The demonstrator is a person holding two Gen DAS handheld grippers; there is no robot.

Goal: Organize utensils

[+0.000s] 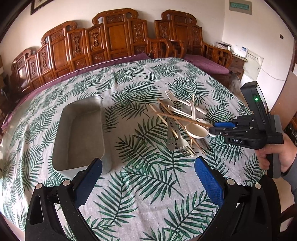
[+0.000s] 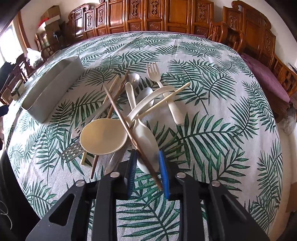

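leaf-print tablecloth (image 1: 148, 185), left gripper (image 1: 148, 172) jaws wide, empty, right gripper (image 2: 146, 166) jaws clamping white spoon (image 2: 144, 137)

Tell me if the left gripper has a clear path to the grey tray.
Probably yes: the left gripper is open over bare tablecloth, and the grey tray lies just ahead-left, with nothing between; the utensil pile sits right.

Palm-leaf tablecloth (image 1: 141, 185), carved wooden benches (image 1: 115, 37) with purple cushions (image 1: 207, 64) behind, cardboard boxes (image 2: 50, 16)
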